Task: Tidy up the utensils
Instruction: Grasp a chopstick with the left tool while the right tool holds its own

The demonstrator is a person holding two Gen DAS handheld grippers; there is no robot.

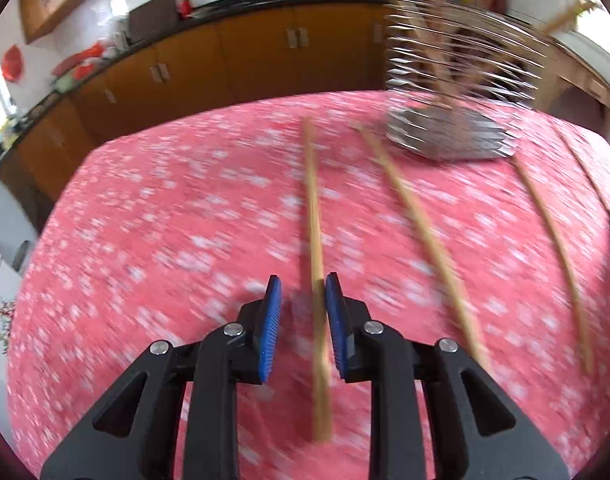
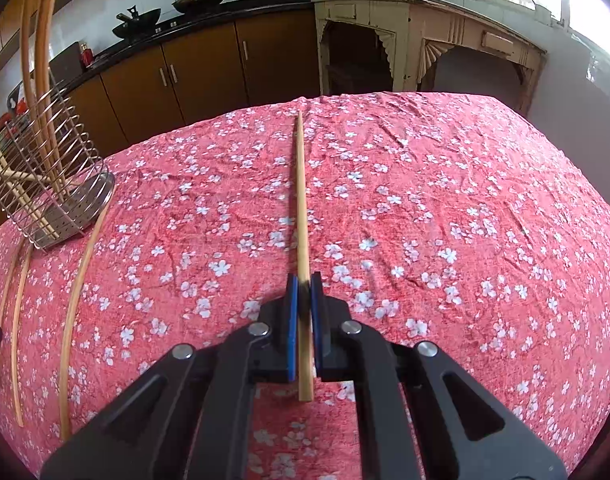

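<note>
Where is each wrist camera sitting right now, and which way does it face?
Left wrist: behind the left hand-held gripper, looking along a chopstick between its open blue pads toward the wire holder.
Right wrist: behind the right hand-held gripper, shut on its chopstick, facing the cream cabinet.
Shared: floral tablecloth, wire holder, dark counter with woks.

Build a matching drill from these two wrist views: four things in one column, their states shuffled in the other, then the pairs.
1. right gripper
2. left gripper
3. silver wire utensil basket
4. pink flowered tablecloth

a. open astride a wooden chopstick
b. spread under loose chopsticks
c. shut on a light wooden chopstick
d. holds upright chopsticks

Pairs: 1-c, 2-a, 3-d, 4-b
</note>
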